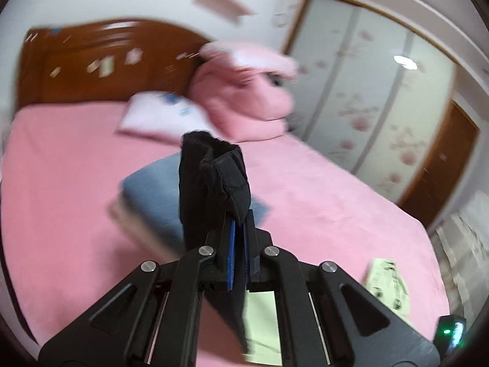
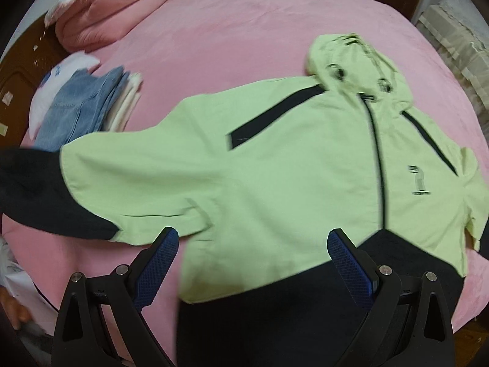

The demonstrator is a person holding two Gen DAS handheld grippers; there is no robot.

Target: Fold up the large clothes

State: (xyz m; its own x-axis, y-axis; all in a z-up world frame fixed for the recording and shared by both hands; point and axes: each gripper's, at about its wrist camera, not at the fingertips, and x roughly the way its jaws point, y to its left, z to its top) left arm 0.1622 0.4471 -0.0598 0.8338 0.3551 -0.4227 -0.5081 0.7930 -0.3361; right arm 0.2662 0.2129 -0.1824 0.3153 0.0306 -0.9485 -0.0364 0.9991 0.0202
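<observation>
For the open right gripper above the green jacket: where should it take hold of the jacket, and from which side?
Probably the jacket's black bottom hem, which lies flat right beneath the right gripper. Come straight down from above and pinch the edge nearest the camera. The left gripper is already shut on the black cuff, so the sleeve is taken.

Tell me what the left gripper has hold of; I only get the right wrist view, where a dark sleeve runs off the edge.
Observer: The left gripper is shut on the black cuff of that sleeve, lifted above the bed.
Operator: Report what lies beyond it.
Observer: A wooden headboard stands past the folded jeans.
Operator: Name what is right of the bed.
Observer: A wardrobe with flower-patterned doors.
</observation>
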